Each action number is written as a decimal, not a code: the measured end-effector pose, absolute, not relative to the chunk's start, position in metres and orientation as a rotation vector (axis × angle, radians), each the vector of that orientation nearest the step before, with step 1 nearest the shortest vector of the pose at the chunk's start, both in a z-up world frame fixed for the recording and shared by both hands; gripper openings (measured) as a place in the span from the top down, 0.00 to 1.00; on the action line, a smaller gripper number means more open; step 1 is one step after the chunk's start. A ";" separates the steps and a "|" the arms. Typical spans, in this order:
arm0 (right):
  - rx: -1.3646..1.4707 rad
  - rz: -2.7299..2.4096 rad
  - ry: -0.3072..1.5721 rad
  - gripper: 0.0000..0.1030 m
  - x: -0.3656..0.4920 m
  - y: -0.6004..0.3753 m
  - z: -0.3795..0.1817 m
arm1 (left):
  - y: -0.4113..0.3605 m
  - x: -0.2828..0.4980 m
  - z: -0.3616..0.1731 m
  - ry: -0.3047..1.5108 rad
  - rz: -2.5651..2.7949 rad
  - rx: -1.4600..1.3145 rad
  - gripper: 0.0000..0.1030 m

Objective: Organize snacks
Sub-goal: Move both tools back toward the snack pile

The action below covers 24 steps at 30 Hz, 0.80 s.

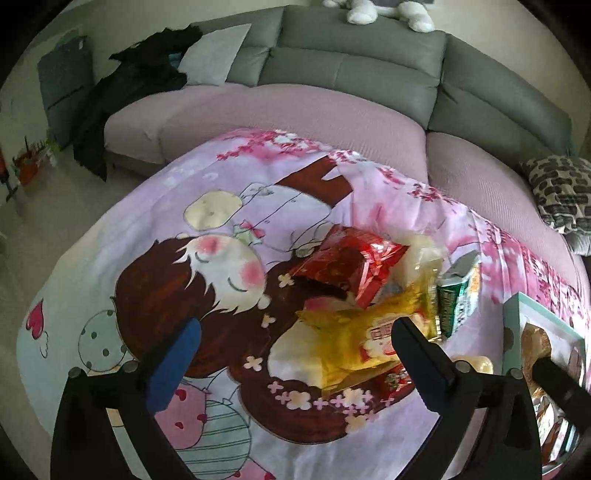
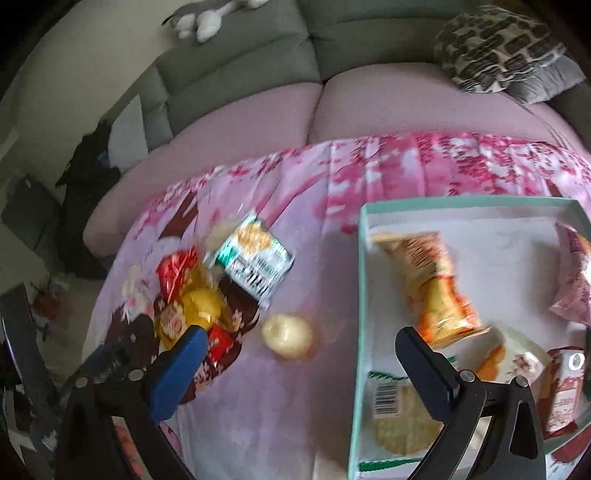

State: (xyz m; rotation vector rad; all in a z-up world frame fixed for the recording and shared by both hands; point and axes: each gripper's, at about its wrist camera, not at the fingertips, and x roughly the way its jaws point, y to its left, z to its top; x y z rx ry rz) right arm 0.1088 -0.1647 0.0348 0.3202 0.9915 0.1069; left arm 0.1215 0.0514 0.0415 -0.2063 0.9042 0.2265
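A pile of snacks lies on the pink cartoon cloth (image 1: 229,258): a red packet (image 1: 351,266), a yellow packet (image 1: 354,336) and a green-white cracker packet (image 1: 458,295). My left gripper (image 1: 295,339) is open and empty, just in front of the pile. In the right wrist view the same pile (image 2: 192,299), the green-white packet (image 2: 255,262) and a round pale bun (image 2: 288,336) lie left of a mint box (image 2: 364,280) holding an orange packet (image 2: 432,288) and several other snacks. My right gripper (image 2: 299,354) is open and empty above the box's left wall.
A grey sofa (image 1: 351,70) with pink seat covers stands behind the cloth. A patterned cushion (image 2: 495,48) lies at the right, a plush toy (image 2: 207,18) on the sofa back, dark clothes (image 1: 122,96) at the left end. The mint box (image 1: 517,332) shows at the right edge.
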 end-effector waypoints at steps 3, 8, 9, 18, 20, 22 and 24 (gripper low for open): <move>0.275 0.110 1.011 0.01 0.107 -0.152 0.026 | 0.061 0.121 0.036 0.921 0.247 -0.231 0.00; 0.248 0.148 1.005 0.12 0.104 -0.140 0.021 | 0.065 0.120 0.030 0.939 0.249 -0.237 0.00; 0.249 0.152 1.004 0.14 0.103 -0.139 0.020 | 0.064 0.120 0.029 0.943 0.244 -0.237 0.00; 0.248 0.156 1.013 0.34 0.112 -0.132 0.002 | 0.066 0.117 0.016 0.973 0.221 -0.263 0.00; 0.246 0.150 1.015 0.37 0.114 -0.131 -0.001 | 0.067 0.117 0.015 0.975 0.215 -0.271 0.00; 0.245 0.147 1.019 0.42 0.117 -0.131 -0.005 | 0.067 0.117 0.013 0.977 0.211 -0.277 0.00; 0.236 0.140 1.015 0.46 0.118 -0.132 -0.008 | 0.068 0.118 0.010 0.982 0.211 -0.285 0.00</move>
